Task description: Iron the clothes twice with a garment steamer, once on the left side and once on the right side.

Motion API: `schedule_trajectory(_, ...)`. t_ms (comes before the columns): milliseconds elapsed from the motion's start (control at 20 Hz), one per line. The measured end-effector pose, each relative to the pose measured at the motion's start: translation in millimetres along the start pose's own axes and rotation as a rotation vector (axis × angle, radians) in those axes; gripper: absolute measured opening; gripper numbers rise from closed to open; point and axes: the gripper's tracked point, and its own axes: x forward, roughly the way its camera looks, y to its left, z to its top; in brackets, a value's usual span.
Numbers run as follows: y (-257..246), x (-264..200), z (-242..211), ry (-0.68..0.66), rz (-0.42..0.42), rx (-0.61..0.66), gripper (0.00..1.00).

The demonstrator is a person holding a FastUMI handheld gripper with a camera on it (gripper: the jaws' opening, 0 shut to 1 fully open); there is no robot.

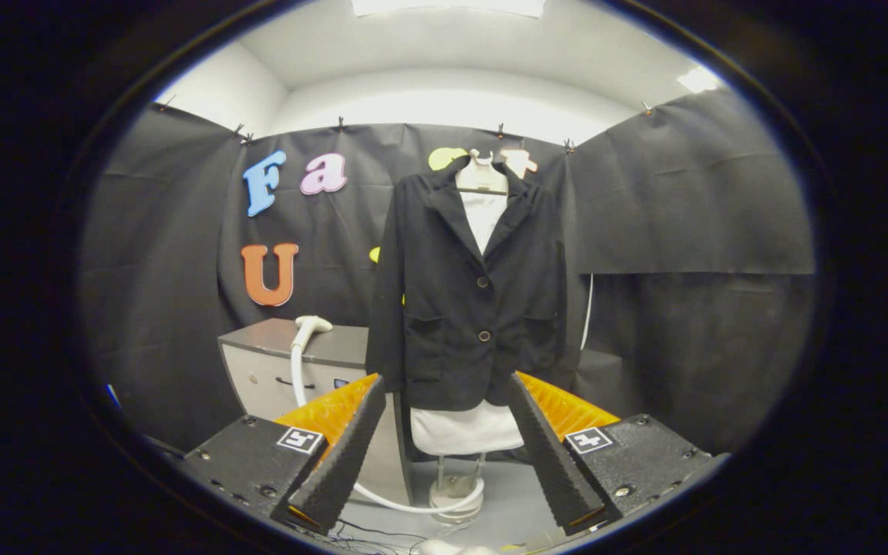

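Observation:
A black blazer [469, 297] hangs buttoned over a white shirt [482, 216] on a white hanger form, straight ahead beyond my fingers. The white garment steamer head [309, 327] rests on a grey cabinet [274, 362] to the left of the blazer, its white hose [382, 501] running down and curling to the stand base [455, 493] on the floor. My gripper [444, 439] is open, its two black fingers spread wide with nothing between them, well short of both the blazer and the steamer.
Black cloth walls close the booth on all sides. A thin white cord [588, 308] hangs by the blazer's right side. Thin dark cables [367, 532] lie on the grey floor below my fingers.

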Motion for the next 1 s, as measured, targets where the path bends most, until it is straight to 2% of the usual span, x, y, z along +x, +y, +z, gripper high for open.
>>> schedule_trajectory(500,16.8,19.9,10.7,0.002,0.001,0.015,0.99)
schedule_trajectory(800,50.0,45.6,21.8,0.009,0.045,0.016,0.99)
schedule_trajectory(1000,84.2,79.8,34.9,0.029,0.089,0.024,0.99)
